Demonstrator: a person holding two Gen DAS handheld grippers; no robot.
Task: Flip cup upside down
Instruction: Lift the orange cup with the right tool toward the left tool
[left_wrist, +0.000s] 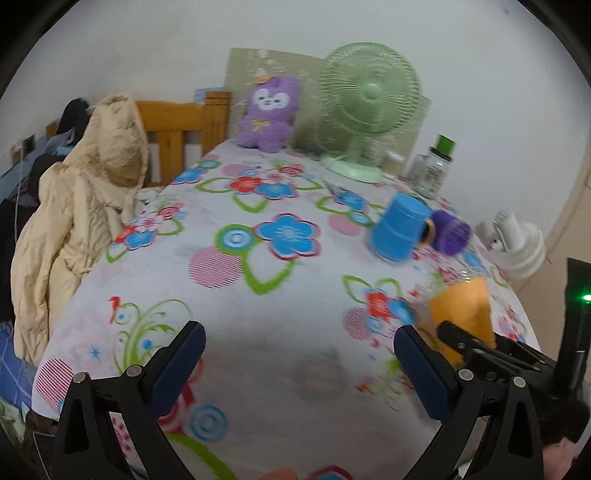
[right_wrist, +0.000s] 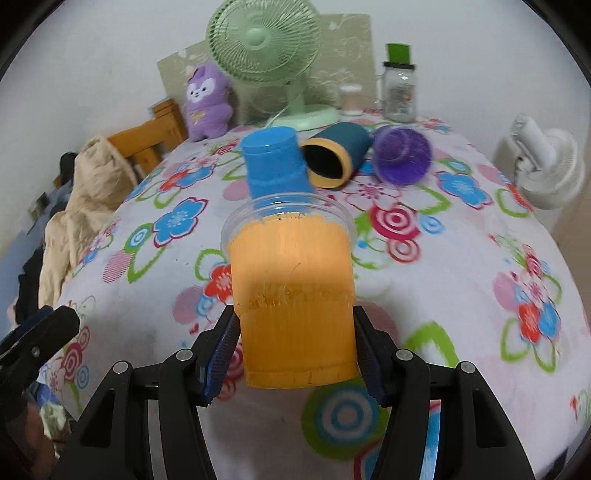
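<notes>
Orange ribbed plastic fills the near field of the right wrist view: the right gripper (right_wrist: 295, 347) is clamped on the orange cup (right_wrist: 291, 291), pads pressing its lower body from both sides, with the clear rim pointing away from the camera and the base nearest the lens. It looks lifted off the floral tablecloth (right_wrist: 461, 295), though the gap beneath is hard to judge. My read is that this cup is light, thin-walled and a bit springy, so a hard squeeze could dent it and a soft one could let the smooth ribs slip as the wrist rolls; the mid-to-lower wall where the pads sit now seems the sensible hold, keeping the rim free to land flat

Over on the left wrist view, the left gripper (left_wrist: 299, 365) is spread wide with nothing between its blue pads, hovering above the cloth, and it catches the orange cup only as a blurred wedge at its right with the other tool's black frame under it

Further back, the blue cup (right_wrist: 275, 162) stands mouth-down, and beside it a dark teal cup (right_wrist: 338, 155) lies on its side with its yellow rim facing us, touching or nearly touching a purple cup (right_wrist: 402, 155). That teal cup is almost hidden in the left view, where blue and purple crowd together

At the far edge sit a green desk fan (right_wrist: 262, 40), a purple plush toy (right_wrist: 207, 101) and a glass jar (right_wrist: 399, 88); only the left view shows the beige padded coat (left_wrist: 85, 206) draped off the side
</notes>
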